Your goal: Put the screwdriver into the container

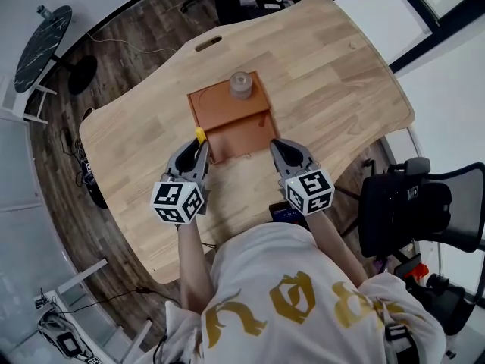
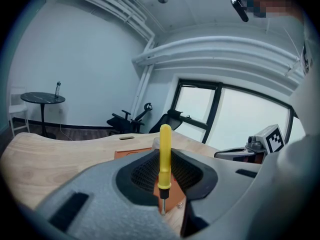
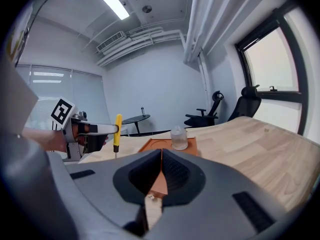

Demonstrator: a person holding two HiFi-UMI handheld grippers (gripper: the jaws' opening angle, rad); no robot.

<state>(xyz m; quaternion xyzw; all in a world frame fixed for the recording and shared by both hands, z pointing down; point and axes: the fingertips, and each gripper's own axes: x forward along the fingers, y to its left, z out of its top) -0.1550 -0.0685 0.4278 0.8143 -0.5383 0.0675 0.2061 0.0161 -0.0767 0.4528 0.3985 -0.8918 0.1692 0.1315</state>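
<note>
My left gripper [image 1: 198, 144] is shut on a yellow-handled screwdriver [image 1: 200, 135], just off the front left corner of an orange-brown tray [image 1: 227, 131]. In the left gripper view the screwdriver [image 2: 164, 156] stands upright between the jaws, its metal tip pointing down. A small clear container [image 1: 241, 84] stands on the tray's far part. My right gripper [image 1: 279, 146] is shut with nothing in it, at the tray's front right corner. The right gripper view shows the container [image 3: 178, 138], the tray [image 3: 159, 145] and the left gripper's screwdriver [image 3: 117, 130].
The wooden table [image 1: 333, 74] has a slot near its far left edge [image 1: 208, 43]. A black office chair [image 1: 417, 211] stands at the right. A small round black table [image 1: 42, 45] is on the floor at far left.
</note>
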